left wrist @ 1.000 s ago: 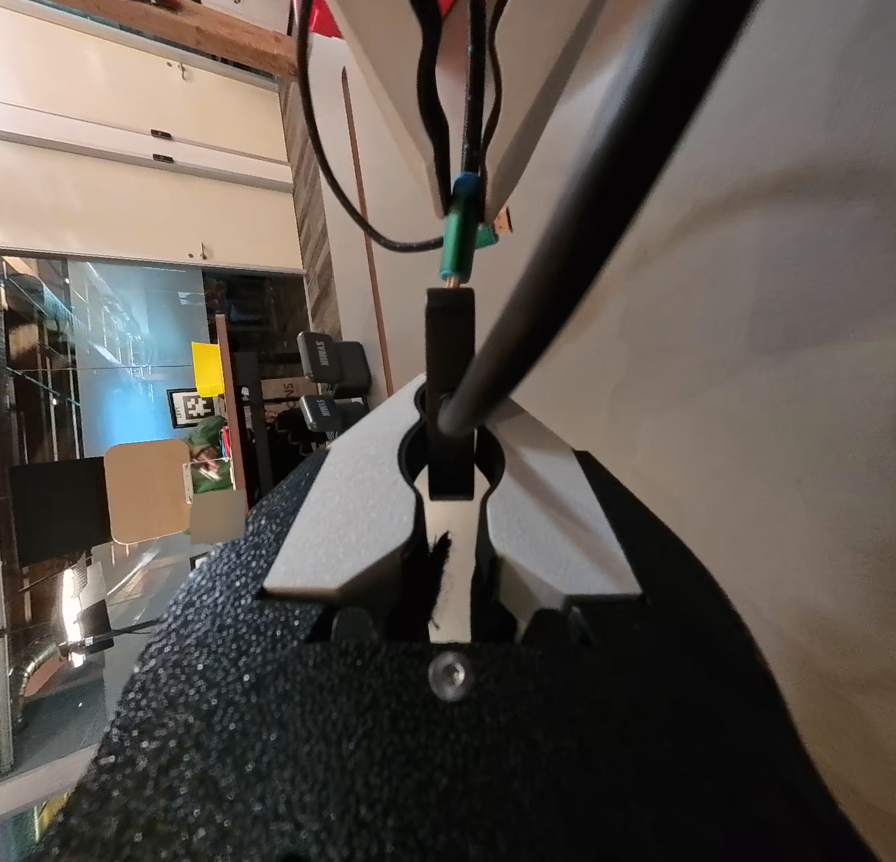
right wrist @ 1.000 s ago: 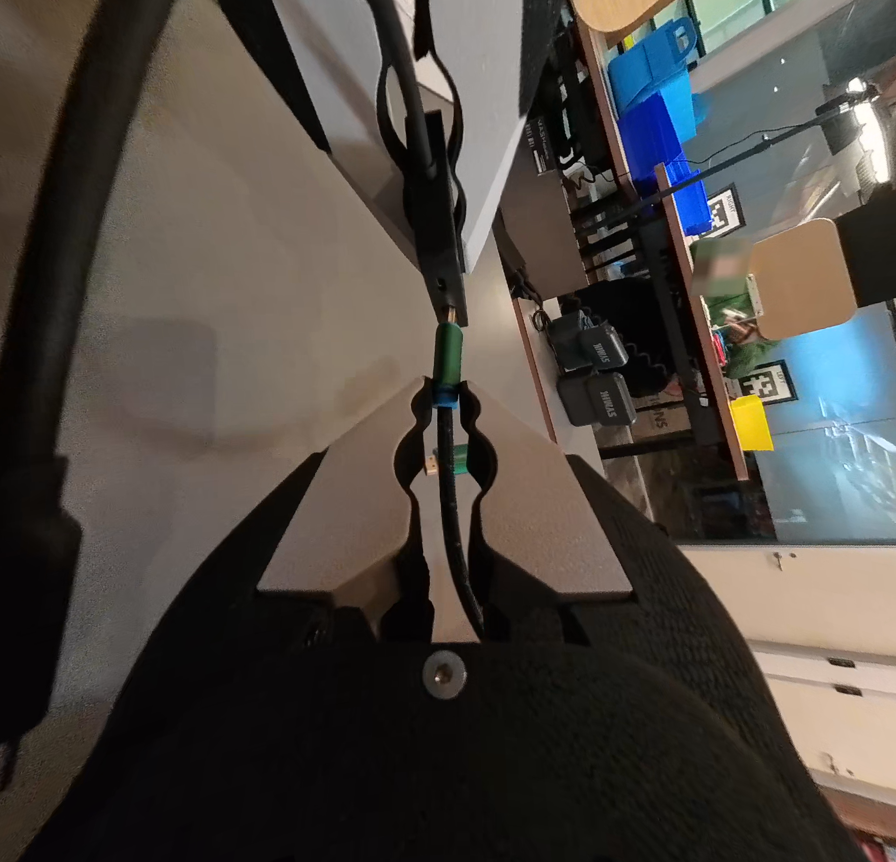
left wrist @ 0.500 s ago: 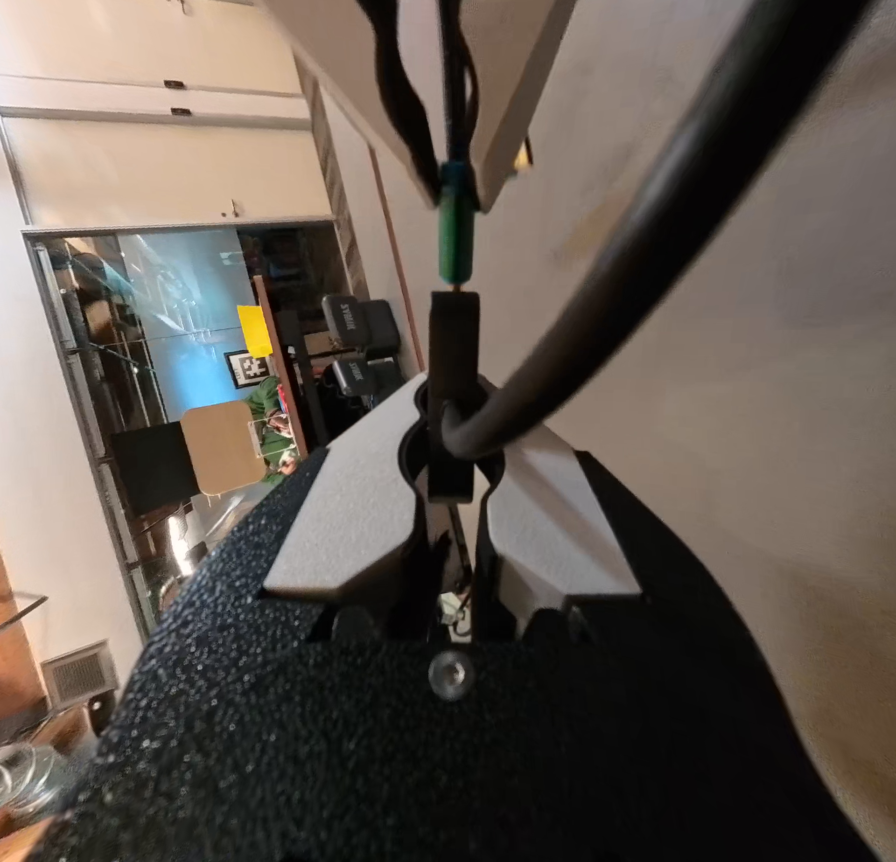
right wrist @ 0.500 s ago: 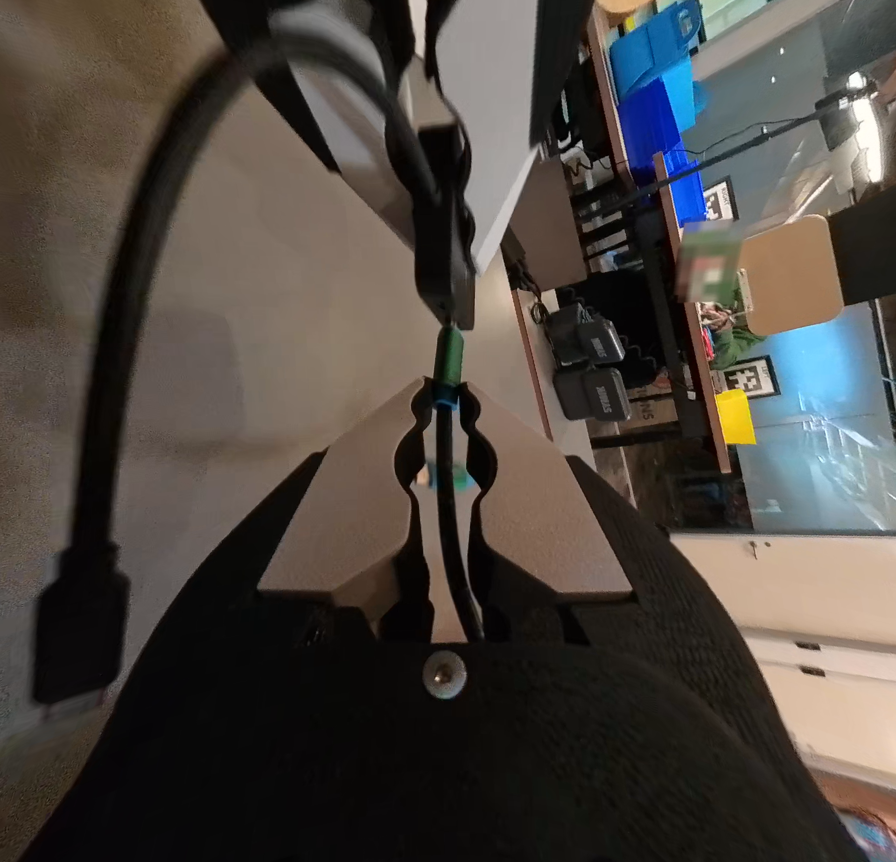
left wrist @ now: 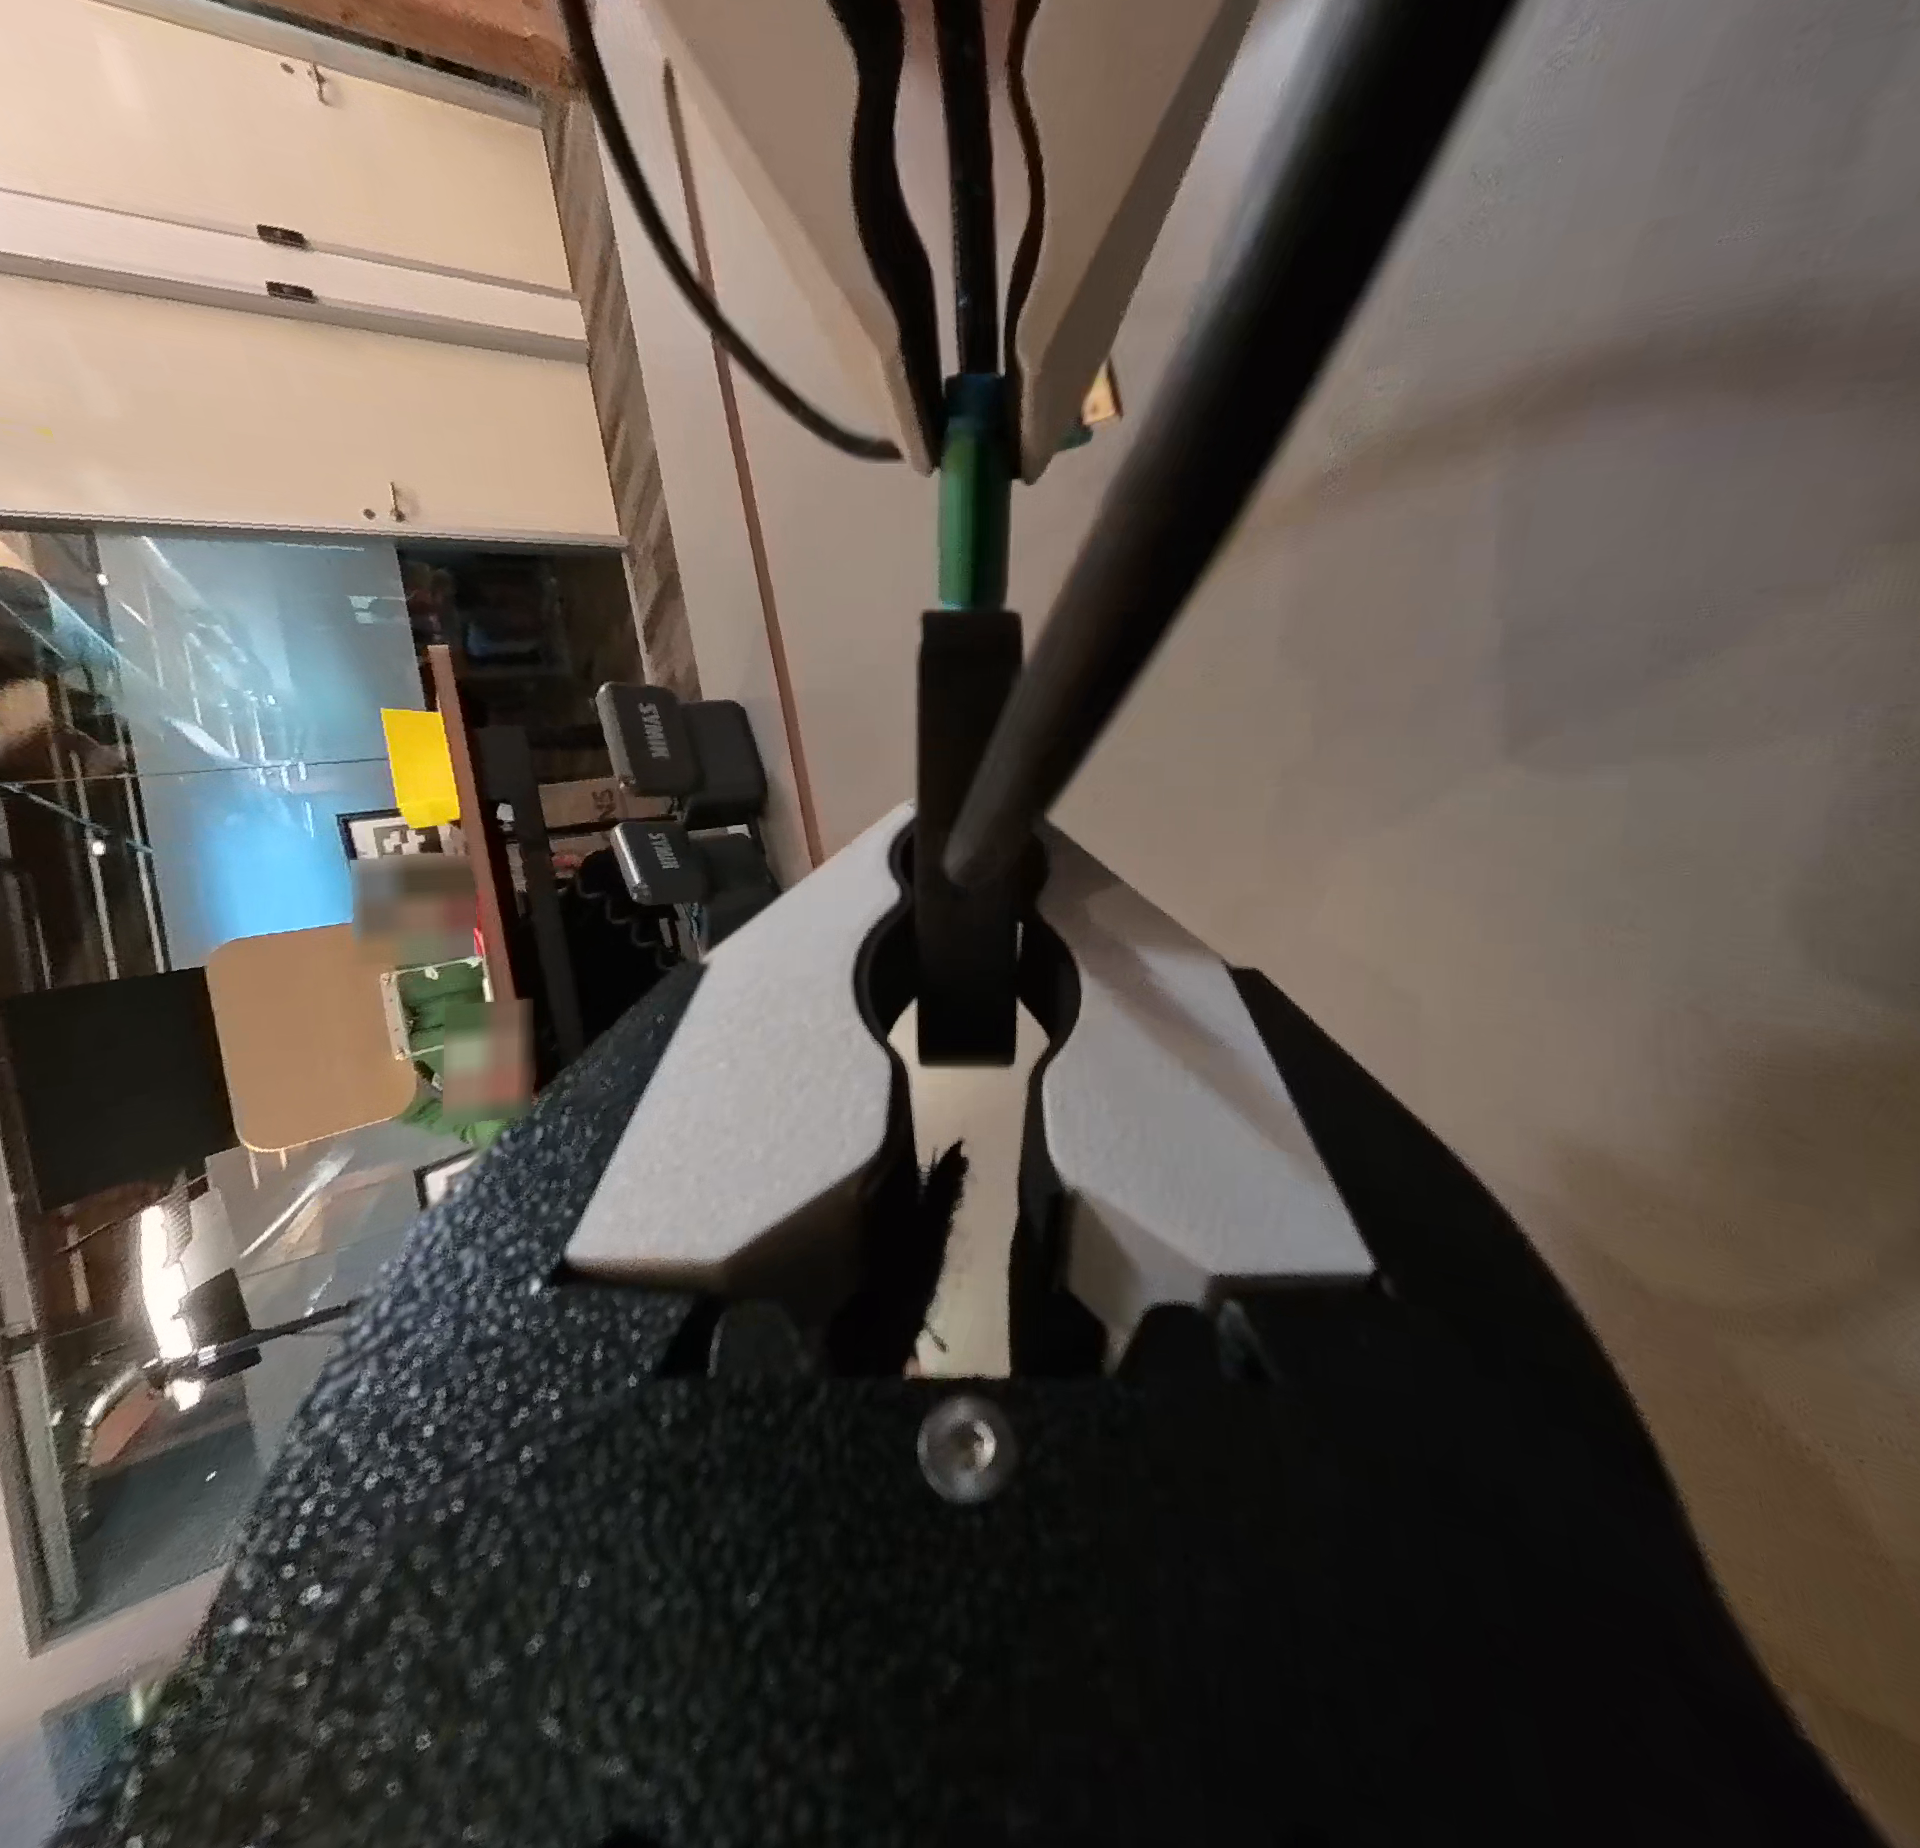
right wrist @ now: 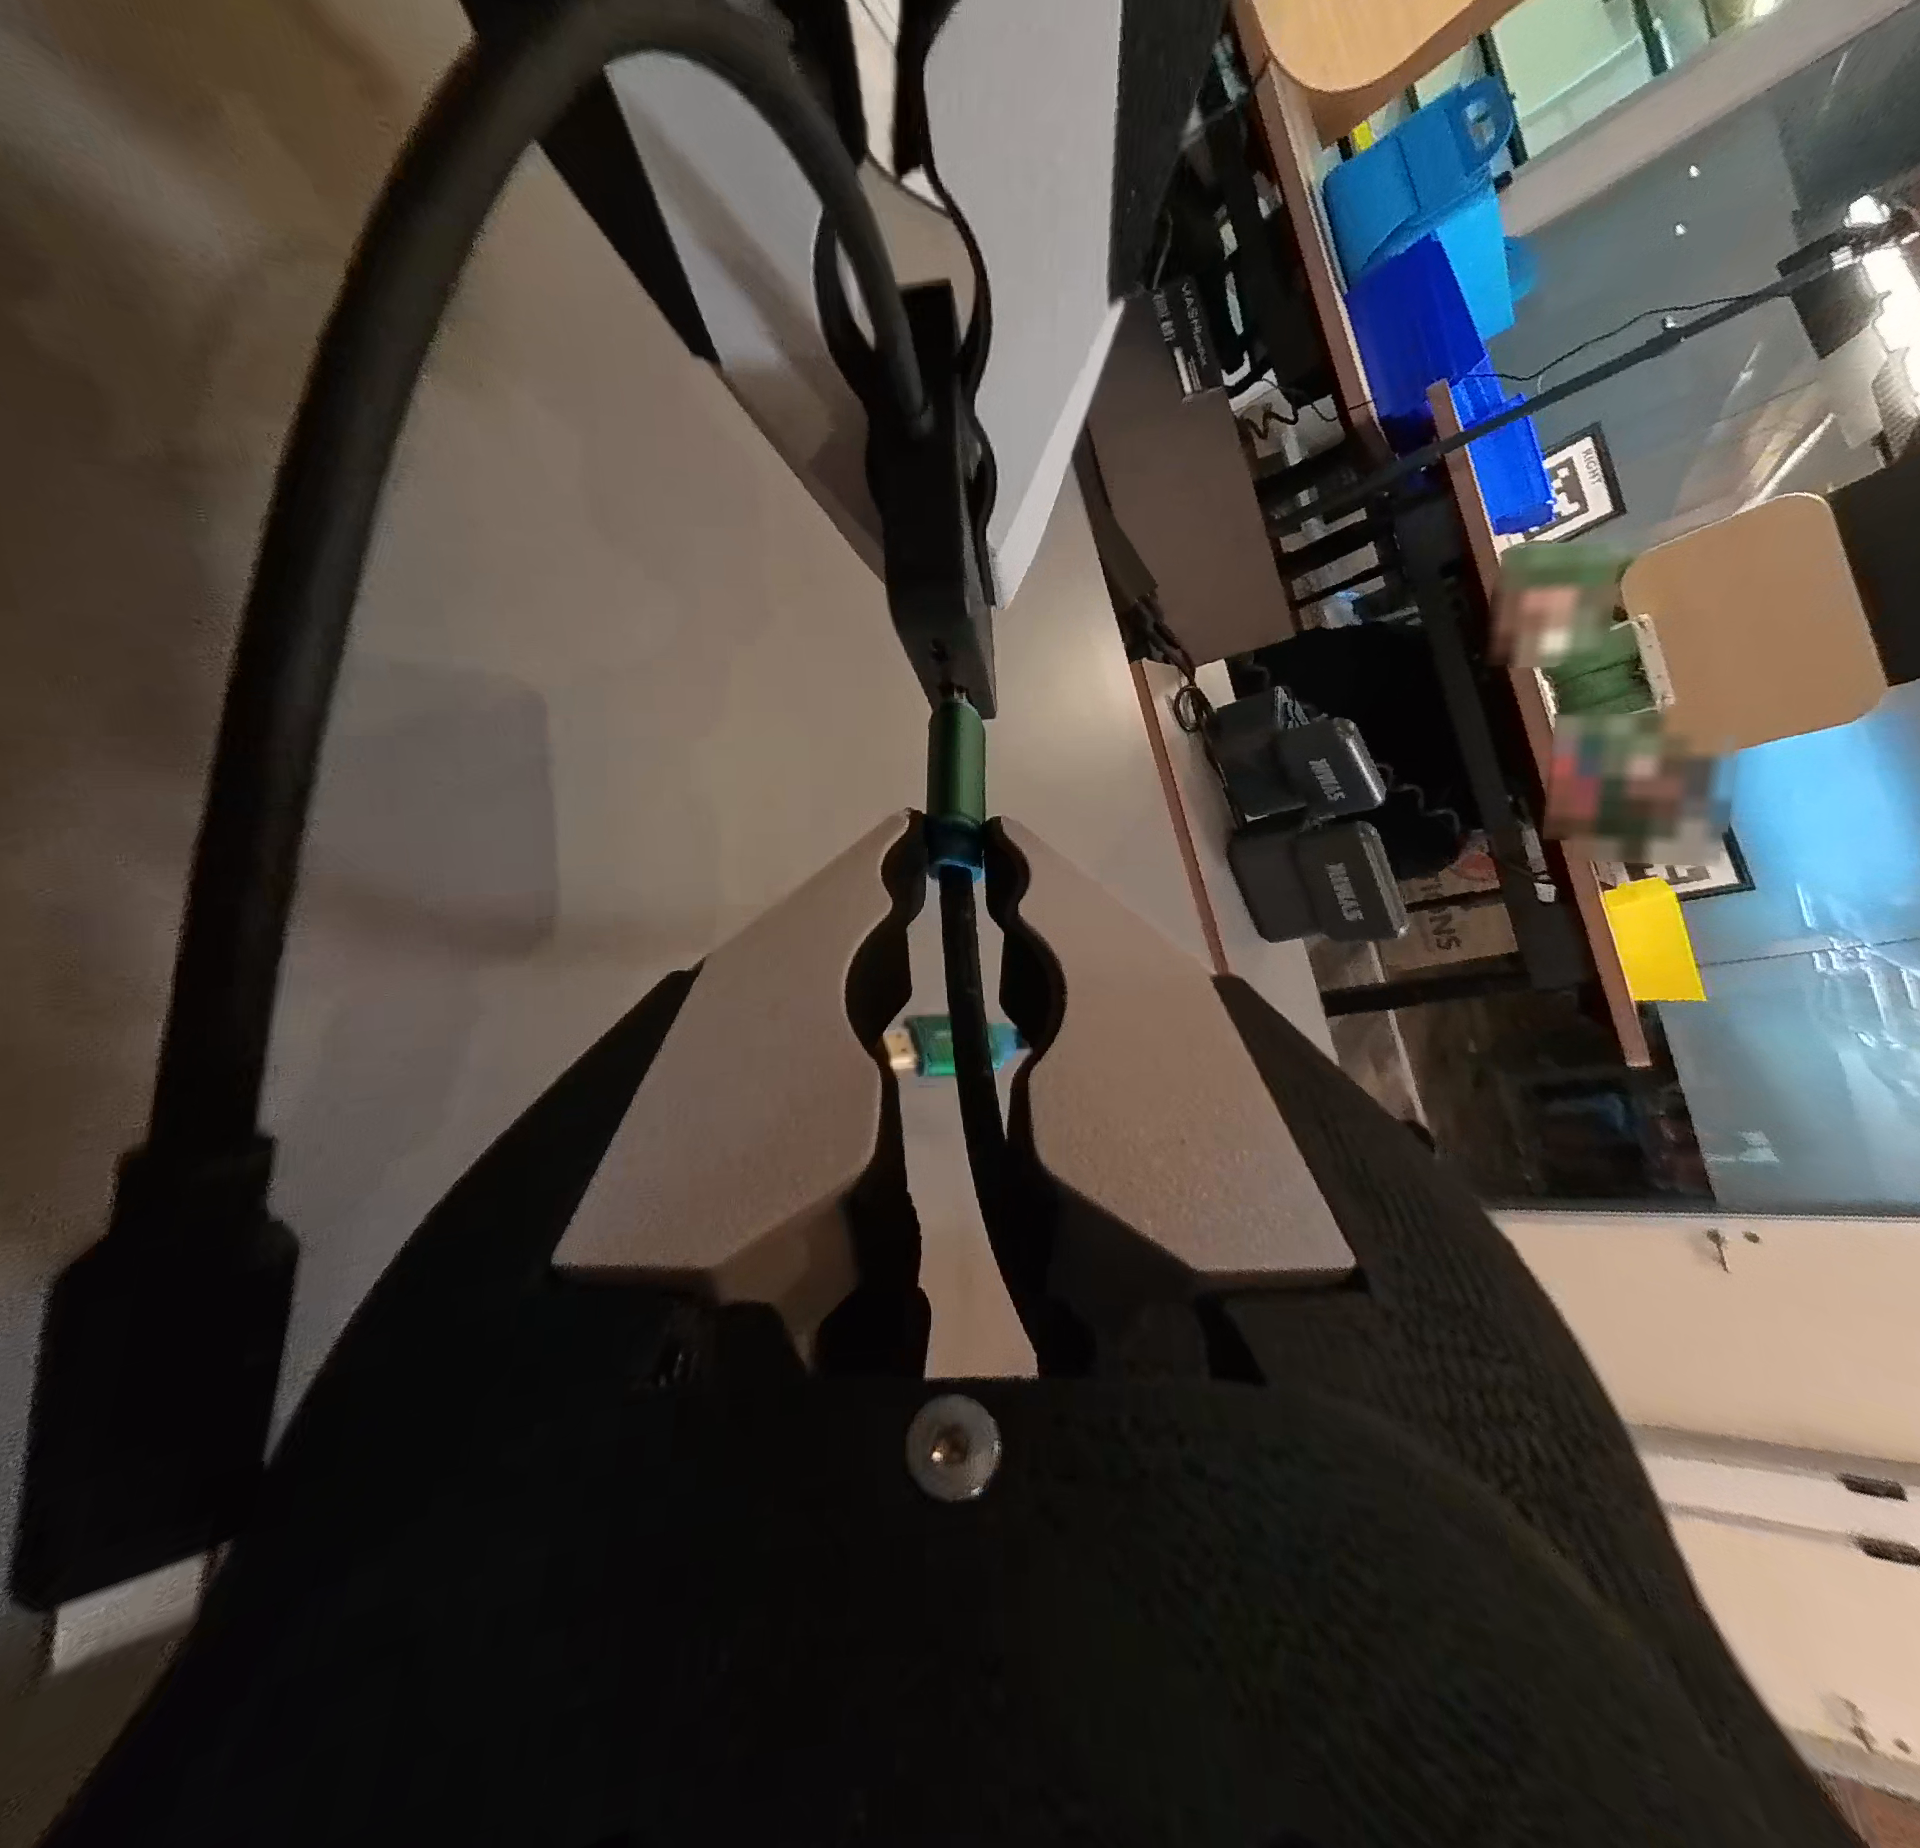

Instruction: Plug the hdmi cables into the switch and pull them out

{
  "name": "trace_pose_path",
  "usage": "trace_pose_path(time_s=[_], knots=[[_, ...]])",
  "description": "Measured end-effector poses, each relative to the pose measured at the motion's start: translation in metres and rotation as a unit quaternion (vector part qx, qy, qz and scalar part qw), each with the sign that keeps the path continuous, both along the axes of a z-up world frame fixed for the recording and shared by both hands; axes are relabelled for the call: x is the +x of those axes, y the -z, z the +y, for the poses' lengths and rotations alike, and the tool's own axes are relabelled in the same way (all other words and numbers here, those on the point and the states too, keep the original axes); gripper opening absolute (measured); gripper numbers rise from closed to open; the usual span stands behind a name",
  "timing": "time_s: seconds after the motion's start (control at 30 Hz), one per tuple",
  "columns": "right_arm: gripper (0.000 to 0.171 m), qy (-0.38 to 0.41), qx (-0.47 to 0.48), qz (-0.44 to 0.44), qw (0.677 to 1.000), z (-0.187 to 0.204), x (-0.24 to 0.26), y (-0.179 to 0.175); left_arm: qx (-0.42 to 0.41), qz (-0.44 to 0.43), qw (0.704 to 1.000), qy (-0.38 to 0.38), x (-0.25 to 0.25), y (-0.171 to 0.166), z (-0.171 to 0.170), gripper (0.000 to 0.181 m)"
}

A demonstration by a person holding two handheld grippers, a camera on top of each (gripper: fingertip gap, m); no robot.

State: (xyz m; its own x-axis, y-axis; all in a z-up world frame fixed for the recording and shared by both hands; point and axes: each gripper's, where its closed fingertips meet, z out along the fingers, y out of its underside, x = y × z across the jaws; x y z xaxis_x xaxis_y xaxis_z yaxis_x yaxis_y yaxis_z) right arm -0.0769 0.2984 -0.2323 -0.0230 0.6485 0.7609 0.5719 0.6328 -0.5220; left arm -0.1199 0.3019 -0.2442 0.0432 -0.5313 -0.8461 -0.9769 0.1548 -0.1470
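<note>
The switch point(left wrist: 964, 863) is a flat black block held edge-on in mid-air over the pale worktop point(left wrist: 1558, 655), between the two grippers, which face each other. The green plug point(right wrist: 956, 759) of one HDMI cable meets the switch's end face; in the right wrist view a short gold tip still shows at the joint, so I judge the plug to be entering or only part seated, not fully home. A thicker black cable point(left wrist: 1195, 396) comes out of the switch's side and, in the right wrist view, arcs round to a black plug point(right wrist: 156, 1383) that lies loose near the lower left. A second green plug point(right wrist: 940, 1055) lies on the worktop beyond the right jaws. So at most one connection is under way; the other plug and all the pulling out seem left to do.

The left gripper point(left wrist: 964, 842) has its jaws clenched on the switch body, narrow gap, gripping both flat faces. The right gripper point(right wrist: 956, 842) has its jaws closed on the green plug at its blue collar, with the thin cable point(right wrist: 971, 1019) running back between them.
</note>
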Motion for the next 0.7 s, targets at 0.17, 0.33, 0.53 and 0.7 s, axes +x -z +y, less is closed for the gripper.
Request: trace_pose_path(time_s=[0.17,0.33,0.53,0.7], knots=[[0.009,-0.02,-0.008,0.019,1.0,0.0,-0.001,-0.002,-0.004,-0.019,1.0,0.015,0.002,-0.005,-0.003,0.011],[0.009,-0.073,-0.021,0.049,0.996,-0.007,-0.002,-0.007,-0.03,-0.078,0.995,0.058,0.005,-0.004,-0.007,0.011],[0.009,-0.071,-0.012,0.056,0.996,-0.008,0.0,-0.015,-0.017,-0.084,0.995,0.047,0.01,-0.014,-0.009,0.01],[0.008,-0.042,0.02,0.038,0.998,-0.005,-0.003,-0.014,0.011,-0.029,0.999,0.023,0.008,-0.017,-0.008,0.01]])
